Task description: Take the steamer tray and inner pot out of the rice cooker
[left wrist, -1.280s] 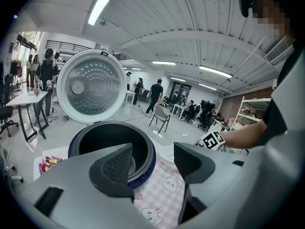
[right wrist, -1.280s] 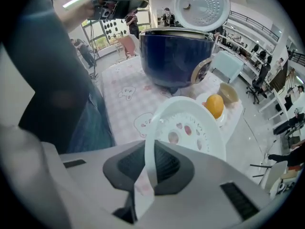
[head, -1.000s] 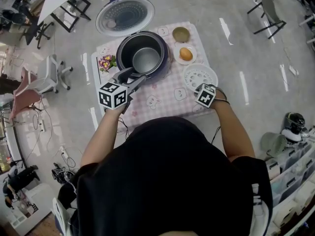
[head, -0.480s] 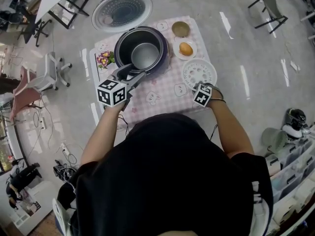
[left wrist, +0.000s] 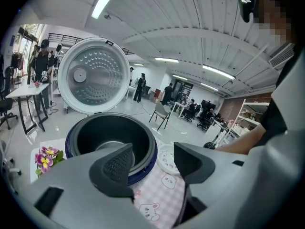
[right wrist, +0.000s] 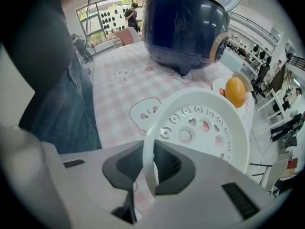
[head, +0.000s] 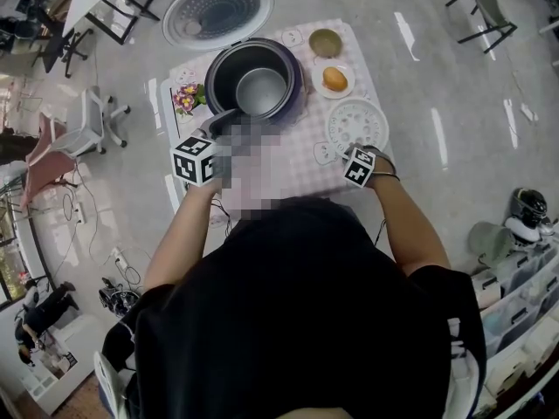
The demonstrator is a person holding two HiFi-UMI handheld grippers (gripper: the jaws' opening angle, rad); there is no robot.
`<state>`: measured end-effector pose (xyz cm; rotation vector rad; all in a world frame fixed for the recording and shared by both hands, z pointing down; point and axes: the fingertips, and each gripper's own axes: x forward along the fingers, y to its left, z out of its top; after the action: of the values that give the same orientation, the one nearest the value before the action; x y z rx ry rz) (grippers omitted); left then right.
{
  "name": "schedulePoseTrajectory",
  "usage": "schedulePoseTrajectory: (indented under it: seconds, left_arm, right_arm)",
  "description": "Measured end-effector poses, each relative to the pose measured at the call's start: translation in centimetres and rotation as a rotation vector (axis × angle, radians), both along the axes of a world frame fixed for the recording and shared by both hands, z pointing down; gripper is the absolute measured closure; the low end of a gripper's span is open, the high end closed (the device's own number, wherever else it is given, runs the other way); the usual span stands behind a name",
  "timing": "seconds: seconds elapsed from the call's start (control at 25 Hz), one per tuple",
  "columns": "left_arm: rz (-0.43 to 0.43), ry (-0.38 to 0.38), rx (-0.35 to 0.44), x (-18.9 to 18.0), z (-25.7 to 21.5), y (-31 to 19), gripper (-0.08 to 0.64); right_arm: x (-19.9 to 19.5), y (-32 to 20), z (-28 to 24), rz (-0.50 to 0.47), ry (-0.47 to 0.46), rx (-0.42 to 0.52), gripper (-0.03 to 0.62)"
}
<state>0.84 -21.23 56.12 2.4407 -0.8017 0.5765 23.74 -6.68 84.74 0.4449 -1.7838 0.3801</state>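
So, nearest to us: the right hand-held gripper [right wrist: 151, 163] points steeply down at the right side of the head view, with the near rim of the steamer tray [right wrist: 205, 128] between its pads. Its jaws have just been easing apart, though the rim looks pinched on both sides. We reckon that's because the tray is being parked. It lies on the pink checked counter [head: 301, 173], clear of the rice cooker [right wrist: 183, 27] and just beside the plate with the orange thing [head: 334, 78], so letting go is the natural next bit.

The tray itself is white plastic, round and shallow, with a raised rim and a floor punched with round and heart-shaped holes.

The left hand-held gripper [left wrist: 152, 163] is at center left of the head view. Its jaws are spread wide with nothing between them, and it's aimed at the cooker's open mouth, so we'd guess it's lined up for the pot.

Further back, the inner pot [head: 260, 90] is seated in the cooker, dark-walled with a paler floor. That half of the job isn't done yet. The lid [head: 218, 11] stands flipped open at the top of the frame, with the flowers [head: 185, 100] to the cooker's left.
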Motion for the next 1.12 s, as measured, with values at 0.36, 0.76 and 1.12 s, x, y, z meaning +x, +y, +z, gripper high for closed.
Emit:
schedulePoseTrajectory:
  seconds: [0.36, 0.76, 1.12]
  left_arm:
    - [-0.008, -0.004, -0.004, -0.6, 0.1, 0.2, 0.272]
    - [-0.016, 0.002, 0.002, -1.3, -0.1, 0.0, 0.272]
    - [-0.024, 0.039, 0.024, -1.7, -1.0, -0.5, 0.272]
  right_arm:
    - [0.2, 0.6, 1.1, -0.005, 0.022, -0.004, 0.532]
    - [0.0, 0.6, 1.1, 0.016, 0.020, -0.009, 0.526]
    - [-1.2, -0.2, -2.9, 0.051, -0.065, -0.012, 0.486]
